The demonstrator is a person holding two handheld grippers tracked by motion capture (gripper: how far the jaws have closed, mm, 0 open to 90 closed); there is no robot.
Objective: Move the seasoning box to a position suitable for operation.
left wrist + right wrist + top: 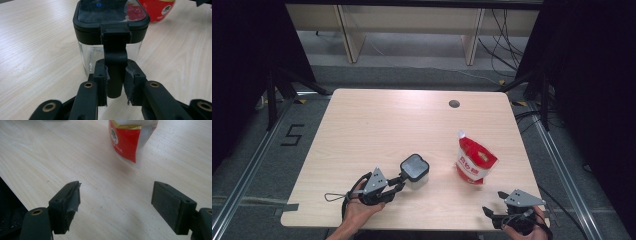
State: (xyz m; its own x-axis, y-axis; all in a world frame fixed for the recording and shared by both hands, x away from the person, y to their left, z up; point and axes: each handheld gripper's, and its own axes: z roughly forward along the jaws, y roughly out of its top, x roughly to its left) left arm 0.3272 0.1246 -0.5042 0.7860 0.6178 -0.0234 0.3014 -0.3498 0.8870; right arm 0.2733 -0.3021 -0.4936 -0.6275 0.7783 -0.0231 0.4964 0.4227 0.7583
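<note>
A clear square jug with a black lid stands on the wooden table, front centre-left. Its black handle points toward me and sits between the pads of my left gripper, which is shut on it. A red and white spouted pouch stands upright to the jug's right. My right gripper is held open near the table's front right corner, aimed at the pouch but well short of it, with nothing between its jaws.
A round cable hole sits near the table's far edge. The table's front edge lies just below both hands. Dark stands and cables on the floor flank the table on both sides.
</note>
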